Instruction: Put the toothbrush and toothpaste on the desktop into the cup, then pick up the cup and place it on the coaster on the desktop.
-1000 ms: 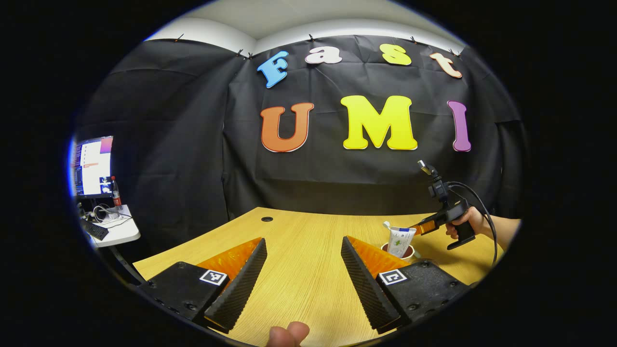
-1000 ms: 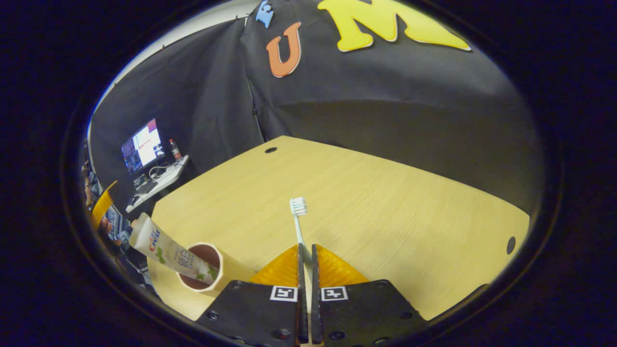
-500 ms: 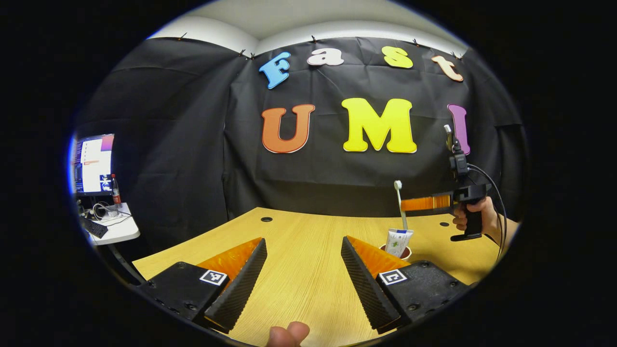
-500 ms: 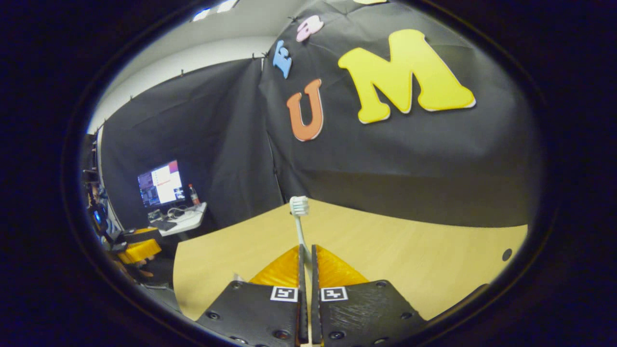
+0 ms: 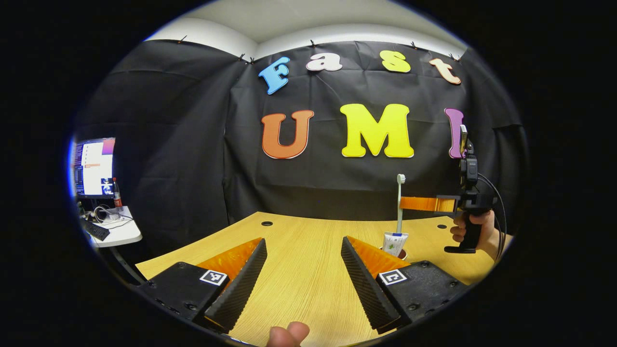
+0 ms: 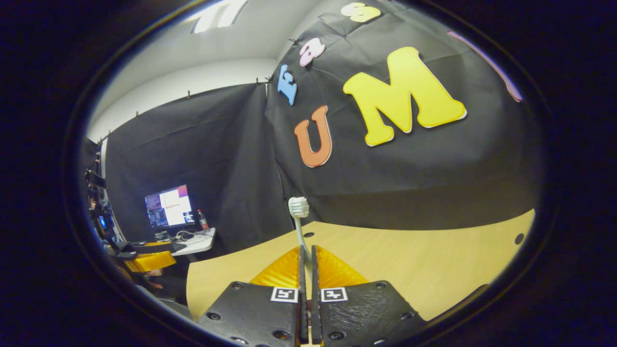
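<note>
desk [image 5: 299, 270] under left gripper [image 5: 303, 270], jaws apart; right gripper [image 6: 306, 250] clamps upright toothbrush [image 6: 299, 212] above cup [image 5: 396, 252]

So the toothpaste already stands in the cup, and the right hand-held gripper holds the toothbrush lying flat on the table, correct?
Not quite. The left gripper view shows the toothbrush held upright above the cup by the right hand-held gripper, not flat on the table. The toothpaste is indeed in the cup.

A wooden desk [image 5: 299, 279] is backed by black cloth [image 5: 183, 144]; left of the desk, a lit monitor [image 5: 92, 167] is set on a white side table [image 5: 118, 231].
</note>
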{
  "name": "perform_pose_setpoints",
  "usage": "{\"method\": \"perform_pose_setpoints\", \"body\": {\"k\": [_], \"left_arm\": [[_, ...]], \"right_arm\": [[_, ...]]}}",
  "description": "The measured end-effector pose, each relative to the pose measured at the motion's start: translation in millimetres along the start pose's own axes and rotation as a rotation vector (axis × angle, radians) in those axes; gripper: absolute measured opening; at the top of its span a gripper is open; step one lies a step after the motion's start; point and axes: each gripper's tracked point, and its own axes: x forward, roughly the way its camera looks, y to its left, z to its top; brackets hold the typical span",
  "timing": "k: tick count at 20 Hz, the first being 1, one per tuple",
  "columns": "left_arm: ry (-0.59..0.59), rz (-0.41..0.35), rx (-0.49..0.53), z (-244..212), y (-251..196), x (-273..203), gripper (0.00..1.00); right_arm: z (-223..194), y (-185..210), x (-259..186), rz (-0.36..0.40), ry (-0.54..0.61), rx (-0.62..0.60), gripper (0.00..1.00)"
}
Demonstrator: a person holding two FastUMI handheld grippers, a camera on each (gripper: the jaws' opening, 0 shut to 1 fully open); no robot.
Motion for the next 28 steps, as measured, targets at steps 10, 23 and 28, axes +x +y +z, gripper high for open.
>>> {"method": "perform_pose_setpoints", "body": {"k": [10,23,28], "left_arm": [[-0.012,-0.004,0.007,9,-1,-8,0.98],[0.013,-0.204,0.009,48,-26,18,0.98],[0.117,-0.395,0.095,52,-64,33,0.98]], "right_arm": [[-43,-10,-19,-0.040,0.084,-0.029,0.46],[-7,7,-139,-0.164,-0.040,-0.199,0.95],[-17,29,-197,-0.135,-0.048,-0.143,0.95]]}}
